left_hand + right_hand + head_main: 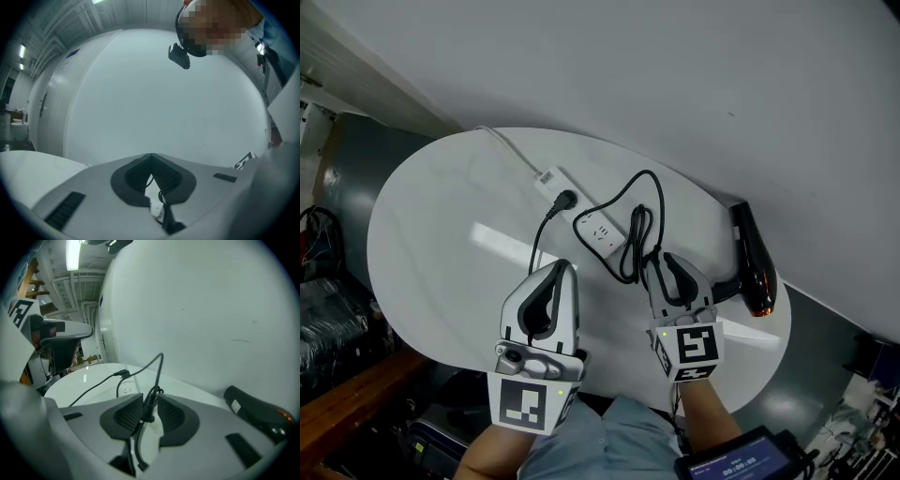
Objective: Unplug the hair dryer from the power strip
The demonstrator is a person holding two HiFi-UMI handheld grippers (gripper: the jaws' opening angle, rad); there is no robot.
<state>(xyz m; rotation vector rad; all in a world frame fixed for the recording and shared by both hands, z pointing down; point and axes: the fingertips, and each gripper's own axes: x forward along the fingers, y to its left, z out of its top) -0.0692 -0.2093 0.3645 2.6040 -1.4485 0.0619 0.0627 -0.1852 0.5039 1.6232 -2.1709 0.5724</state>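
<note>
A white power strip lies on the round white table, with a black plug seated in it. The black hair dryer lies at the table's right edge. Its cord loops over the strip and gathers in a bundle. My right gripper straddles that bundle, and in the right gripper view the cord runs between the pads, which stand slightly apart. The plug and dryer show beyond. My left gripper hovers near the plug's cable, tips together, holding nothing.
The strip's white lead runs off the table's far edge. A pale wall rises close behind the table. Dark clutter sits on the floor at the left. A small screen device is at the bottom right.
</note>
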